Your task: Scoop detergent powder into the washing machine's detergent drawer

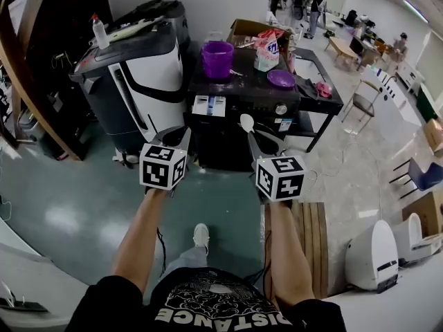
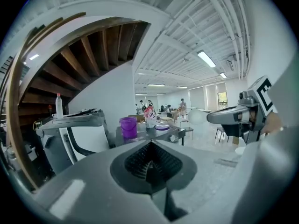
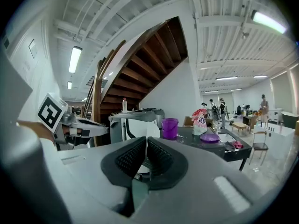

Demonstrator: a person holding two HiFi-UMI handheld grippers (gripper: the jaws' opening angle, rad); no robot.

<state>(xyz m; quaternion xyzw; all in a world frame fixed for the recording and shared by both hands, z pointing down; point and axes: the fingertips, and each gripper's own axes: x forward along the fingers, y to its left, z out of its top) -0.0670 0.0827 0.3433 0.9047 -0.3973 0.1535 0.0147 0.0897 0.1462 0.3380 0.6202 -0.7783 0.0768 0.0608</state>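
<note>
A black washing machine (image 1: 239,95) stands in front of me with its white detergent drawer (image 1: 209,106) pulled out. On its top are a purple bucket (image 1: 217,59), a detergent bag (image 1: 266,52) and a purple lid (image 1: 281,79). My right gripper (image 1: 255,135) is shut on the handle of a white spoon (image 1: 246,122), held short of the machine's front. In the right gripper view the spoon (image 3: 148,130) rises from between the pads of the right gripper (image 3: 145,160). My left gripper (image 1: 178,135) hangs beside it, shut and holding nothing; in its own view the left gripper (image 2: 150,164) has its pads together.
A grey and white appliance (image 1: 131,75) with a bottle (image 1: 100,32) on top stands left of the washer. A pink cloth (image 1: 322,88) lies on the black side table (image 1: 325,106). A wooden pallet (image 1: 315,230) and a white unit (image 1: 374,254) lie at right. Several people stand far back.
</note>
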